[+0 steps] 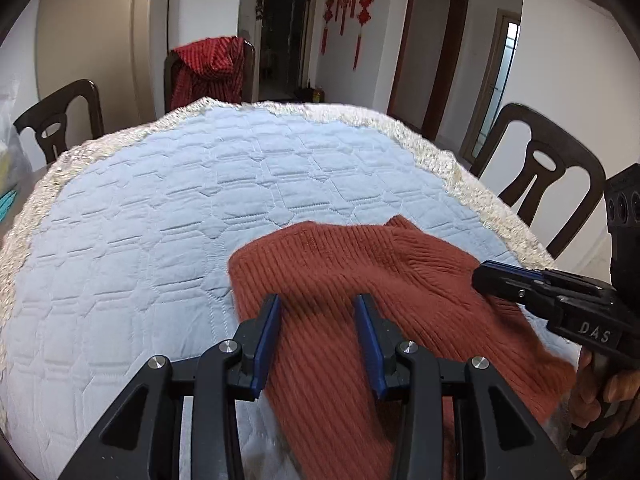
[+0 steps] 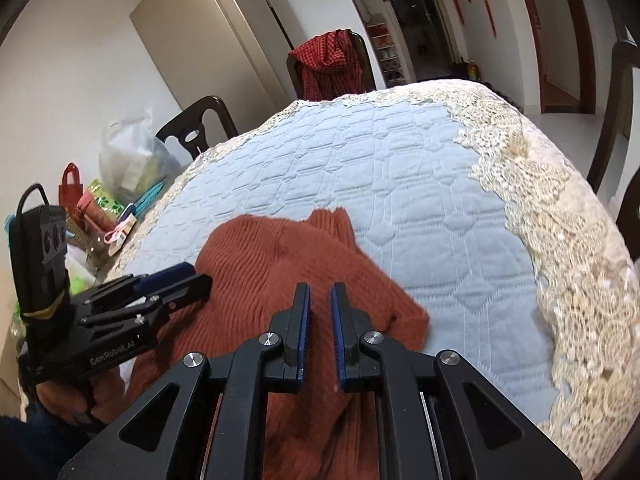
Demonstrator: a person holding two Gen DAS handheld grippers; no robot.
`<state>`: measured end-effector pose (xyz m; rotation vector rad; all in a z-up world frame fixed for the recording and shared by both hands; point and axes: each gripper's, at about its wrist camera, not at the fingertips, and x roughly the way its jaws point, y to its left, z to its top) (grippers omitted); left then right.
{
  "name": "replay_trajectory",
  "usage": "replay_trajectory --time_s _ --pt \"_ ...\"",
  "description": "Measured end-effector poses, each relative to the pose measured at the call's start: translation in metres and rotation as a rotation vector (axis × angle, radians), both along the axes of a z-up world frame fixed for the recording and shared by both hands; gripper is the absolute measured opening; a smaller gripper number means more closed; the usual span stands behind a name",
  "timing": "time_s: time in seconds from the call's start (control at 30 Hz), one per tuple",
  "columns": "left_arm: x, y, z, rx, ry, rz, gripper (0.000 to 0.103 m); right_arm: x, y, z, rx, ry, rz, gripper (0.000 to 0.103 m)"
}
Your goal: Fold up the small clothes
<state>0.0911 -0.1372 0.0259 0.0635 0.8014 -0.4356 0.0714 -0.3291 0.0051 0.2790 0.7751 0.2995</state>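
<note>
Left wrist view: the rust ribbed-knit sweater lies at lower right on the quilted blue table; open cloth fills the upper left to the lace edge. Left gripper jaws are spread above the knit.

Right wrist view: right gripper jaws stand narrowly apart, gripping nothing, over the sweater; bare quilt extends right to the lace border.

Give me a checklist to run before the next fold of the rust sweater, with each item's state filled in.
1. Sweater lies on the quilted table cover: ok.
2. Left gripper open, nothing between its fingers: ok.
3. Right gripper has a gap, nothing held: ok.
4. Sweater spread flat: not ok, it is bunched near the collar.
5. Near hem in view: cannot tell, hidden under the grippers.
6. Bare cover beyond the sweater for folding: ok.
</note>
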Motion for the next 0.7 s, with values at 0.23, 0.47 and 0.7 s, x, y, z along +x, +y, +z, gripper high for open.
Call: replay_trajectory --time_s 0.23,0.47,0.7 --pt "0.004 -0.007 -0.013 0.024 0.012 -0.013 0.041 0.011 -0.018 -0.016 0.066 0.065 -0.036 0.017" --pt "-0.002 -0.002 -0.006 0.011 0.020 -0.002 0.041 0.004 -0.016 -0.008 0.029 0.049 -0.052 0.017" --pt "-0.049 0.024 0.013 -0.059 -0.011 -0.038 0.041 -0.044 -0.004 0.015 0.013 -0.038 0.024 0.017"
